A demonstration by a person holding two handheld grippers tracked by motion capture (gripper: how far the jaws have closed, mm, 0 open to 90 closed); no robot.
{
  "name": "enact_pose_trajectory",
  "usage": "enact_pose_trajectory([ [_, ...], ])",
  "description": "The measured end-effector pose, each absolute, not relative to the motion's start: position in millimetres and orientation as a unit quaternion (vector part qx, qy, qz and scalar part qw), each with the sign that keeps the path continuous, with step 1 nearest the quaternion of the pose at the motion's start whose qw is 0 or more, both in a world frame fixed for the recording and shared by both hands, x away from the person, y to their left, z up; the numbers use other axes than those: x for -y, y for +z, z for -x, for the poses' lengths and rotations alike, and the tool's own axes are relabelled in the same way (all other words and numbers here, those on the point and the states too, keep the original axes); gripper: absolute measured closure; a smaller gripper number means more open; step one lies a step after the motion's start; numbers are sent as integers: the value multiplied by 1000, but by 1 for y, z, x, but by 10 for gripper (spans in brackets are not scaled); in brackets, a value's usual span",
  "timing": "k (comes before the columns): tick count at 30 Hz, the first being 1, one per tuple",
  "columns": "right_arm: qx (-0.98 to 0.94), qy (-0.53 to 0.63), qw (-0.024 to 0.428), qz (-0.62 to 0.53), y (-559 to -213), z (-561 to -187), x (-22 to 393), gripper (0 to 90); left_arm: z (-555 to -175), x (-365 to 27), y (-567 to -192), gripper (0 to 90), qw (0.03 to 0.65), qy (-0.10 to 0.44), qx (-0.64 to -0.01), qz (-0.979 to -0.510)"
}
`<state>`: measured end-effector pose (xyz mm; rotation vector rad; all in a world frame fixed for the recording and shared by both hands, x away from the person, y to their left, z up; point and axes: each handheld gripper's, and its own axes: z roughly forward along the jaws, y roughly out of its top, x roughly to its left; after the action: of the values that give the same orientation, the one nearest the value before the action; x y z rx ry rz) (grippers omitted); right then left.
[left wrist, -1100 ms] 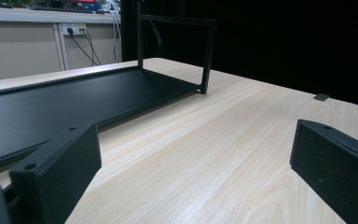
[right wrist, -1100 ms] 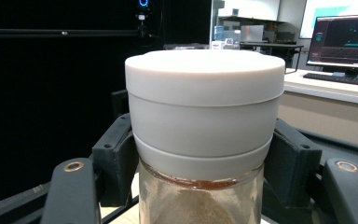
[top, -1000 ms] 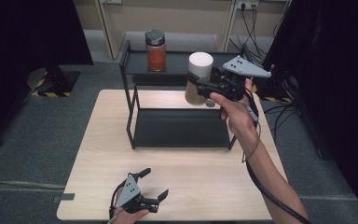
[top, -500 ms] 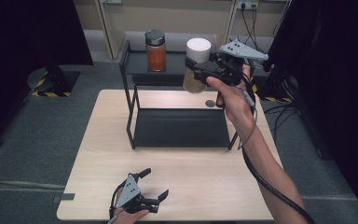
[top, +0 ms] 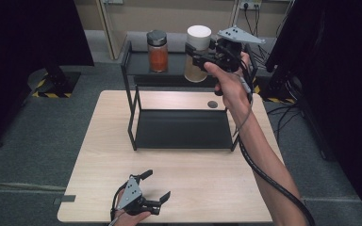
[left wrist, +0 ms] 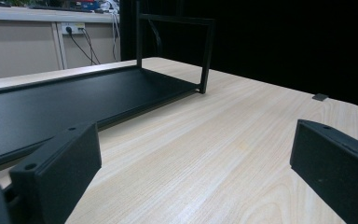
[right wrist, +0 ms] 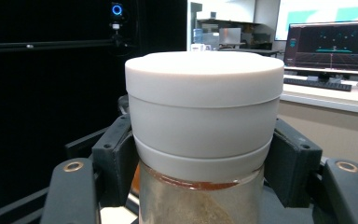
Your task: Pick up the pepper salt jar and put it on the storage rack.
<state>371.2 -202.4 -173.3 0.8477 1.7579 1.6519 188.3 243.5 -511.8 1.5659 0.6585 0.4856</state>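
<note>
Two jaws of the right gripper [top: 202, 59] are clamped on a white-lidded jar [top: 198, 52] just below its lid. Since a second ago the jar has risen from beside the black rack [top: 134, 113] toward its top shelf, at about 1 o'clock over the table [top: 99, 165]; likely it will be set beside the red-filled jar [top: 158, 51]. It stands upright, long axis vertical, lid up. Left gripper [top: 153, 188] rests released at 7 o'clock.

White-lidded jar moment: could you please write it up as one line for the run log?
right gripper: shut on white-lidded jar, held at rack top shelf | red-filled jar: on top shelf | left gripper: open, above table
</note>
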Motion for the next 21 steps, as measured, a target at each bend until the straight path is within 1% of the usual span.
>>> enact_pose_trajectory([
  [21, -645, 599, 318, -351, -175, -403, 180, 345, -188, -244, -512, 12, 637, 212, -289, -683],
])
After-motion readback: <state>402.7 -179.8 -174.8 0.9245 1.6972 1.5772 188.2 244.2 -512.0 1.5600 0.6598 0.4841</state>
